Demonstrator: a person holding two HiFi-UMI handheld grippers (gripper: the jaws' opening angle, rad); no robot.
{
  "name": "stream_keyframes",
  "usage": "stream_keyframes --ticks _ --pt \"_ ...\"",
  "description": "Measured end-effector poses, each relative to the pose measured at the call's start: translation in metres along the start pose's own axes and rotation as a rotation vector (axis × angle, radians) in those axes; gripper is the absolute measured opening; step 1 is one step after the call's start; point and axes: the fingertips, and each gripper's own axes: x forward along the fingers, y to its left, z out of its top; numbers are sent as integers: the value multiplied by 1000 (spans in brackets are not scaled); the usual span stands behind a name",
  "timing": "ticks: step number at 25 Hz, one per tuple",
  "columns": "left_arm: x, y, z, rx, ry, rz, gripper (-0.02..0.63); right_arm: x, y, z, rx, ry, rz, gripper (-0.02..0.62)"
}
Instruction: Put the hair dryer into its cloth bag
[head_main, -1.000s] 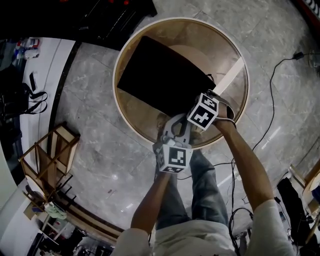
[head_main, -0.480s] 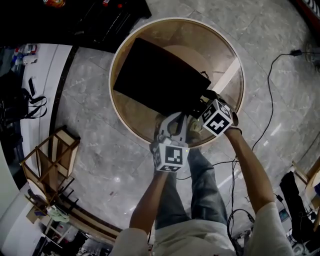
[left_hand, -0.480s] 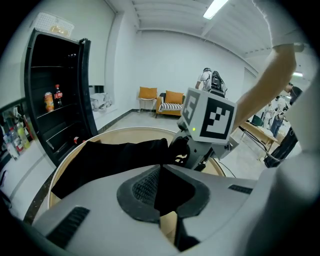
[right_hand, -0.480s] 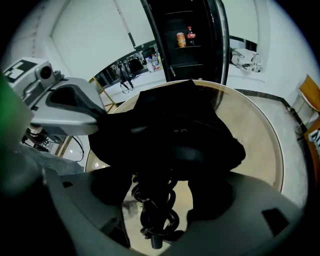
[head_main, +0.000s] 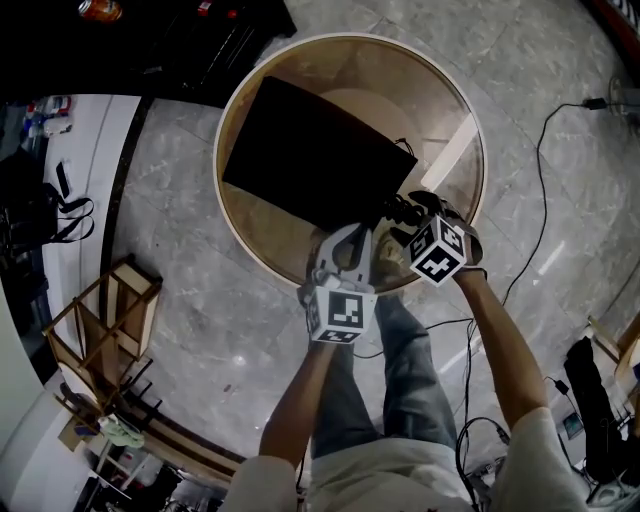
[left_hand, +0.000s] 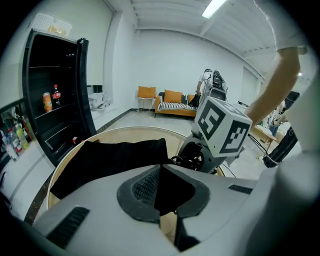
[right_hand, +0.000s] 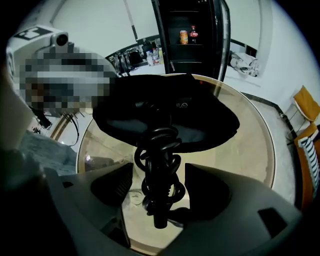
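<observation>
Head view looks steeply down on a round glass-topped desk (head_main: 445, 95) with a wooden rim. Most of its far half is covered by the black cloth bag (head_main: 310, 150), which lies flat with its near corner pointing toward the person.

At that near edge the left claw (left_hand: 162, 186) is closed to a narrow slit. A wedge of black fabric is pinched between its pads, apparently the rim of the bag's mouth. It sits where it sat a second ago.

The right claw (right_hand: 157, 187) is what has changed. A second ago its marker cube was up against the bag's corner; now it has drawn back toward the person and to the right. Its jaws have just been opening and now stand as wide as they go. The black coiled cord (right_hand: 159, 150) still hangs between them, but the pads look clear of it on both sides.

The hair dryer's body shows in no view, so it is most likely already inside the bag. The cord runs out of the dark opening and bunches on the glass just beside the mouth.

The release suggests the dryer is in place and only this loose coil remains. It needs pushing into the mouth while the left claw keeps the edge lifted.
</observation>
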Motion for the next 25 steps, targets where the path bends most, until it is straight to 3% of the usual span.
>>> stream_keyframes --ticks 8,11,25 --pt "1 3 -2 6 12 -3 38 7 -2 -9 -84 35 -43 318" --pt "0 1 0 7 3 -5 38 5 0 -10 -79 19 -43 235" --pt "-3 -4 -1 17 10 -22 38 -19 2 17 -108 -35 -40 215"
